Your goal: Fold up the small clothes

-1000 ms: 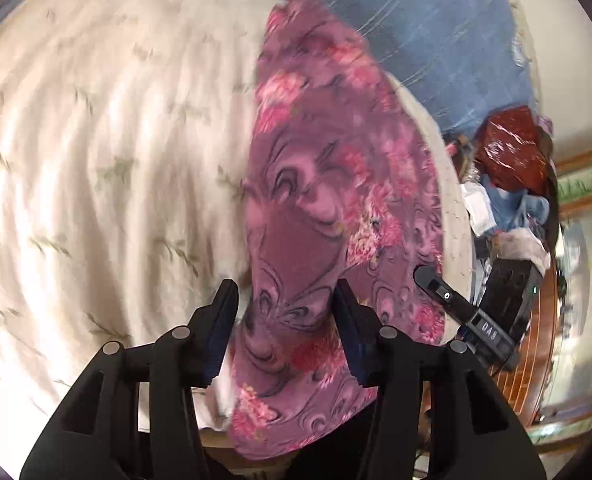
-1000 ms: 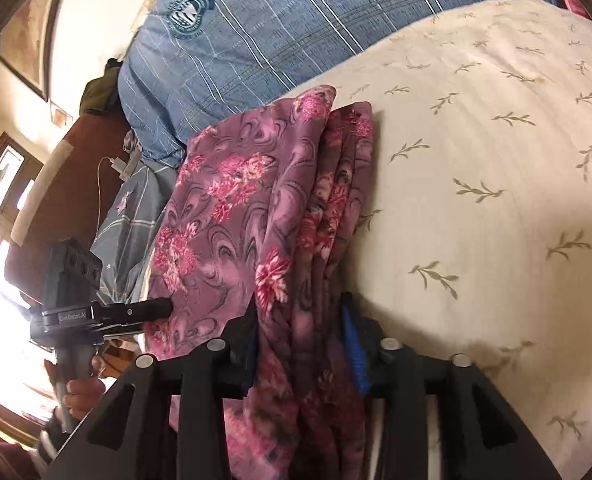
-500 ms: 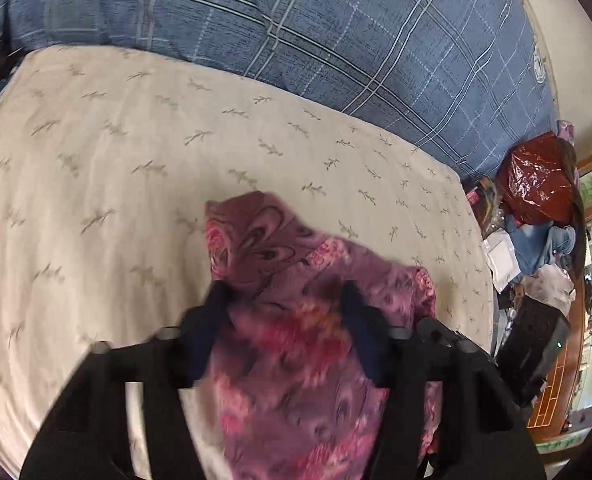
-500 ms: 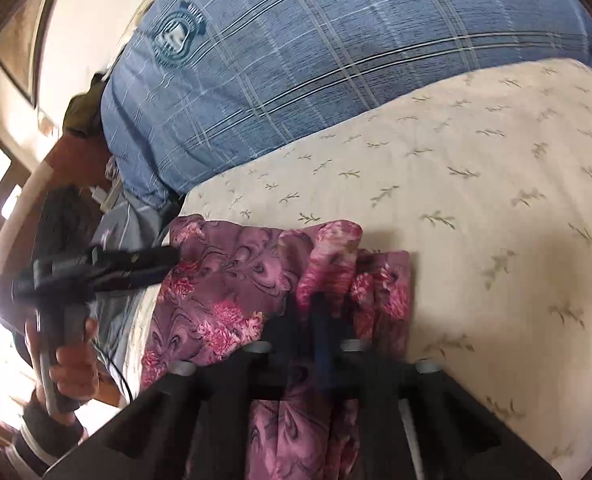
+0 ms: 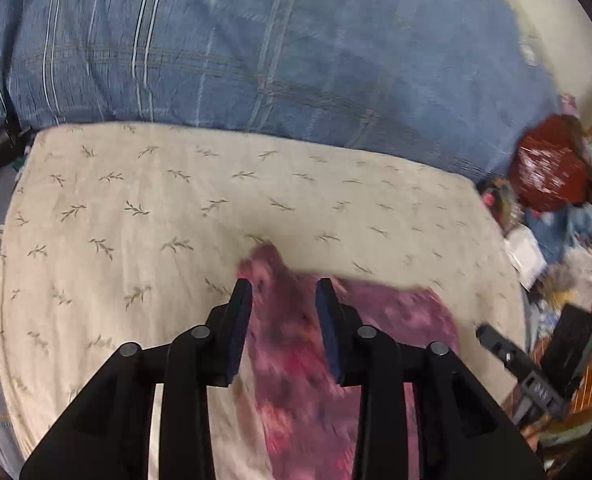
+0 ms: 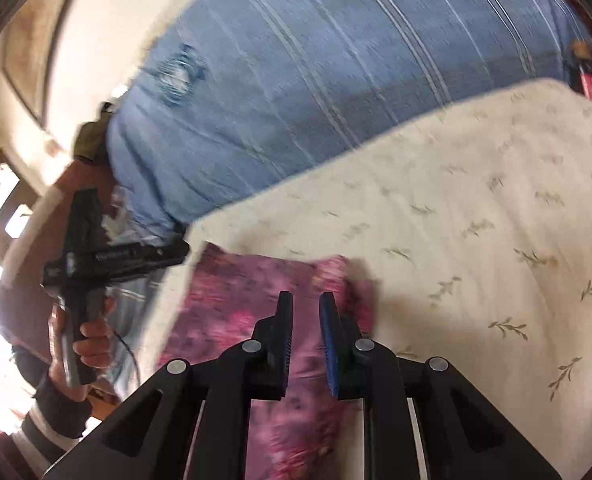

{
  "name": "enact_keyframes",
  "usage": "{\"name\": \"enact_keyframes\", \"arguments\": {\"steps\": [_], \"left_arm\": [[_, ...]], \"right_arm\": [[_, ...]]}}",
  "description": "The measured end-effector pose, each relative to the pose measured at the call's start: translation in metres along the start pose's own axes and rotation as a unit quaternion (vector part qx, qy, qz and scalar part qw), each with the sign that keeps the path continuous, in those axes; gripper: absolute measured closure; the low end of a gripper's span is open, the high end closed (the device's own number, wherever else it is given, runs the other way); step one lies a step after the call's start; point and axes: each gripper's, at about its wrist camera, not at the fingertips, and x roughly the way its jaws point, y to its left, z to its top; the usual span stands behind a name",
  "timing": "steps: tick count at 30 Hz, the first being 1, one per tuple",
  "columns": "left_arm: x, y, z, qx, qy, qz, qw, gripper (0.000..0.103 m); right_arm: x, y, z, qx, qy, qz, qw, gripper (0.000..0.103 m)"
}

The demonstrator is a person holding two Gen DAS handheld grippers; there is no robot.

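A purple floral cloth lies bunched at the near edge of the cream leaf-print bed. My left gripper is shut on a thick fold of it, and the cloth's peak pokes up past the fingertips. In the right wrist view the same cloth lies under my right gripper. Its jaws are opening, with a narrow gap between the pads that do not press on the fabric. A person's hand holds the left gripper's handle at the left. Both views are blurred by motion.
A blue checked blanket is heaped along the far side of the bed. Off the bed's right side stand a dark red bag and mixed clutter on a wooden floor. The cream sheet stretches bare to the right.
The cloth lay stretched long toward the blue blanket; now it sits short and bunched near me. Both grippers rose. The right jaws closed tight on the cloth, then parted.
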Motion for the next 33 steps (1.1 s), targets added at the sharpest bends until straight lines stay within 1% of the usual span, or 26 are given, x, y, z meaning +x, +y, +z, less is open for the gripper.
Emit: {"name": "enact_keyframes", "arguments": {"steps": [1,2,4,5,6,7,8,9,10,11,12,13,15,16,17,18,19,21,22,23,25,26,29,30,32,33], "left_arm": [[-0.009,-0.007,-0.012,0.015,-0.007,-0.004,0.9999,0.057],[-0.013,-0.016,-0.022,0.033,-0.010,0.000,0.9994,0.052],[-0.006,-0.034,-0.048,0.077,-0.009,0.024,0.9967,0.052],[0.004,-0.042,-0.059,0.093,-0.003,0.042,0.9948,0.052],[0.019,-0.046,-0.069,0.107,0.013,0.068,0.9918,0.052],[0.036,-0.049,-0.077,0.123,0.029,0.096,0.9874,0.051],[0.045,-0.049,-0.082,0.129,0.034,0.111,0.9848,0.048],[0.043,-0.048,-0.084,0.128,0.027,0.113,0.9849,0.048],[0.036,-0.047,-0.082,0.121,0.027,0.111,0.9862,0.048],[0.026,-0.046,-0.080,0.109,0.029,0.102,0.9884,0.049],[0.015,-0.045,-0.080,0.099,0.029,0.087,0.9909,0.049],[0.001,-0.044,-0.084,0.092,0.026,0.070,0.9930,0.049],[-0.023,-0.047,-0.100,0.095,0.017,0.046,0.9942,0.048],[-0.033,-0.049,-0.113,0.101,0.015,0.040,0.9939,0.044],[-0.037,-0.052,-0.126,0.105,0.014,0.036,0.9937,0.034],[-0.037,-0.052,-0.141,0.105,0.014,0.035,0.9938,0.030],[-0.031,-0.053,-0.157,0.100,0.023,0.036,0.9941,0.028],[0.001,-0.045,-0.179,0.078,0.071,0.035,0.9938,0.027],[0.012,-0.035,-0.186,0.050,0.077,0.026,0.9954,0.023],[0.007,-0.033,-0.188,0.038,0.058,0.015,0.9975,0.022],[-0.002,-0.031,-0.184,0.026,0.067,0.023,0.9971,0.023],[-0.010,-0.030,-0.183,0.024,0.063,0.025,0.9974,0.023],[-0.031,-0.032,-0.191,0.032,0.050,0.031,0.9978,0.023],[-0.035,-0.032,-0.198,0.028,0.050,0.025,0.9981,0.023],[-0.031,-0.031,-0.206,0.014,0.064,0.019,0.9977,0.023],[-0.021,-0.030,-0.213,0.010,0.078,0.028,0.9965,0.023]], "right_arm": [[-0.008,0.010,-0.003,-0.016,-0.009,0.012,1.000,0.087],[-0.010,0.016,-0.007,-0.027,-0.012,0.016,0.999,0.087],[-0.004,0.025,-0.015,-0.045,-0.003,0.024,0.999,0.087],[0.006,0.027,-0.022,-0.053,0.011,0.015,0.998,0.087],[0.020,0.028,-0.030,-0.065,0.033,-0.008,0.997,0.087],[0.037,0.027,-0.039,-0.078,0.063,-0.043,0.994,0.092],[0.048,0.022,-0.047,-0.091,0.078,-0.063,0.991,0.094],[0.042,0.023,-0.048,-0.099,0.055,-0.057,0.992,0.094],[0.038,0.026,-0.046,-0.101,0.061,-0.067,0.991,0.094],[0.032,0.030,-0.044,-0.097,0.068,-0.074,0.990,0.086],[0.019,0.034,-0.043,-0.096,0.063,-0.068,0.991,0.085],[0.003,0.041,-0.045,-0.103,0.059,-0.051,0.992,0.085],[-0.019,0.050,-0.052,-0.122,0.058,-0.023,0.991,0.085],[-0.032,0.055,-0.061,-0.133,0.056,-0.010,0.989,0.081],[-0.037,0.057,-0.067,-0.138,0.059,-0.001,0.989,0.075],[-0.041,0.059,-0.080,-0.140,0.065,0.004,0.988,0.071],[-0.040,0.057,-0.090,-0.138,0.070,0.000,0.988,0.066],[-0.028,0.043,-0.110,-0.119,0.102,-0.020,0.987,0.066],[-0.023,0.035,-0.118,-0.105,0.101,-0.022,0.989,0.067],[-0.025,0.033,-0.117,-0.100,0.086,-0.020,0.991,0.067],[-0.025,0.041,-0.111,-0.098,0.094,-0.037,0.990,0.067],[-0.031,0.047,-0.109,-0.102,0.093,-0.042,0.989,0.066],[-0.058,0.062,-0.113,-0.128,0.079,-0.037,0.988,0.062],[-0.062,0.063,-0.114,-0.131,0.078,-0.032,0.988,0.061],[-0.064,0.062,-0.127,-0.130,0.085,-0.027,0.987,0.051],[-0.057,0.056,-0.135,-0.125,0.097,-0.035,0.987,0.049]]}}
